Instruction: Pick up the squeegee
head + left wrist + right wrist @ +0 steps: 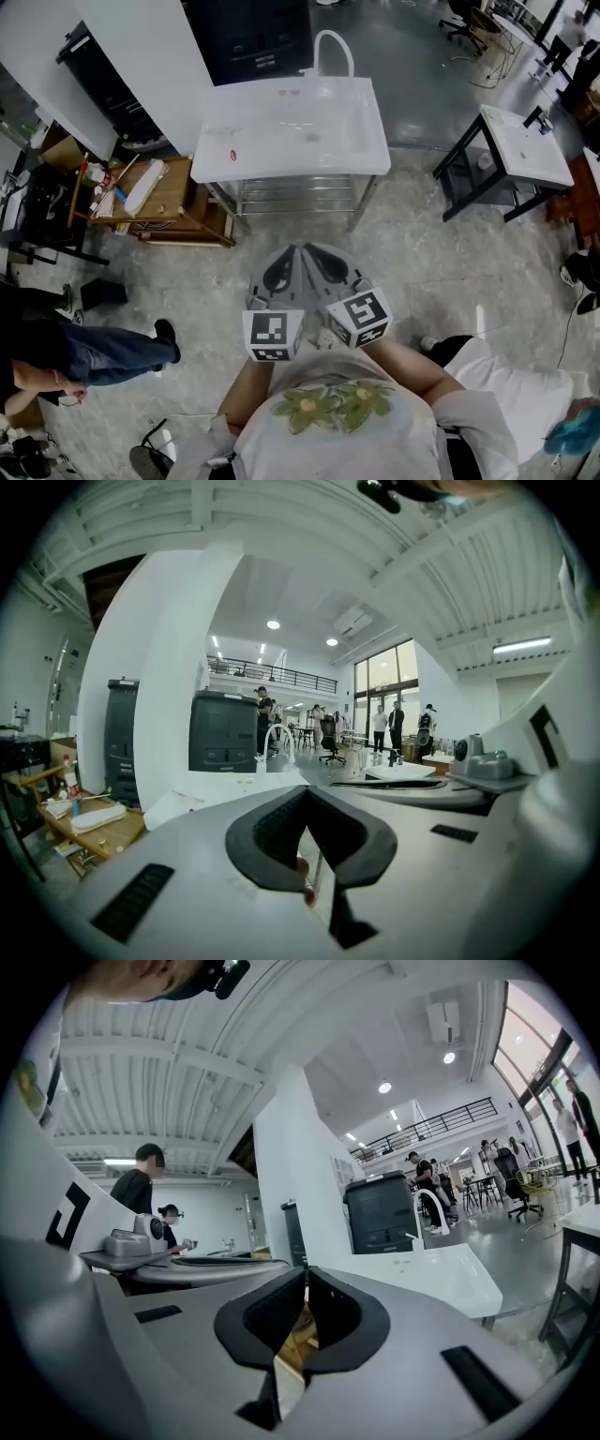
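Note:
I cannot make out a squeegee in any view. My left gripper (292,253) and right gripper (316,253) are held side by side in front of the person's chest, tips nearly together, pointing toward a white sink table (217,169). Each is shut with nothing between its pads, as the left gripper (307,791) and right gripper (307,1272) views show. A small red item (232,155) lies on the table's left part. A white curved faucet (335,49) stands at the table's far edge.
A low wooden cart (178,192) with bottles and a long white object (142,186) stands left of the table. A second sink stand (525,150) is at the right. A person (89,356) is at the left. A dark cabinet (253,37) is behind the table.

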`<state>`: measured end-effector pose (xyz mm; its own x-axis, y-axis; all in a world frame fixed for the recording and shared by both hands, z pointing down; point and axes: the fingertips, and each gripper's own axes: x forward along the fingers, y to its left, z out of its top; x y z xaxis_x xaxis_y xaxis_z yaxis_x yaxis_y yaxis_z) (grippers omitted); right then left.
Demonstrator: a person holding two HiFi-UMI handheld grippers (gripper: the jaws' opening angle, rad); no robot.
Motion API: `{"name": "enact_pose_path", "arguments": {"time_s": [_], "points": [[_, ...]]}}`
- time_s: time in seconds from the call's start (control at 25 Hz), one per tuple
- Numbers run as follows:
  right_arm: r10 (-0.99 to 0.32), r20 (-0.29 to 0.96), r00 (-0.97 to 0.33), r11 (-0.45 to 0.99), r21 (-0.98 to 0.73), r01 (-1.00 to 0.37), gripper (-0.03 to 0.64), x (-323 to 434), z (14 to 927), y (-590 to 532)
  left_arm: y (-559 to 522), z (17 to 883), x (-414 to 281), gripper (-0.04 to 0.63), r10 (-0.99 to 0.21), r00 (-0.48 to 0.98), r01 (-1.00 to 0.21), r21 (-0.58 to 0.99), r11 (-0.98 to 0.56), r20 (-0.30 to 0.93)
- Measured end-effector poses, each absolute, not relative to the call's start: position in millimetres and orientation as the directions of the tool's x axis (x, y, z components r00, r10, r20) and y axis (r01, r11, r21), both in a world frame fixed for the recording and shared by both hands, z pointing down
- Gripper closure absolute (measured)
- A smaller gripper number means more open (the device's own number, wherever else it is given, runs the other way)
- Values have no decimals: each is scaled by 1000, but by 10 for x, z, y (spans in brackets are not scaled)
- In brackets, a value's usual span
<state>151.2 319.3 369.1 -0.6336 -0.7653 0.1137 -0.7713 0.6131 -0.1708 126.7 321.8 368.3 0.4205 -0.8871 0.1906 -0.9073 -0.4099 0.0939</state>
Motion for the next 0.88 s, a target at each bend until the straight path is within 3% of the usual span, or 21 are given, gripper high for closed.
{"name": "enact_pose_path", "arguments": {"time_s": [0.88], "points": [[-798,197,-569,538,-191,-821,591,560,3857,1167,1159,3783,342,586,-839,496,-868,101,-486,223]]}}
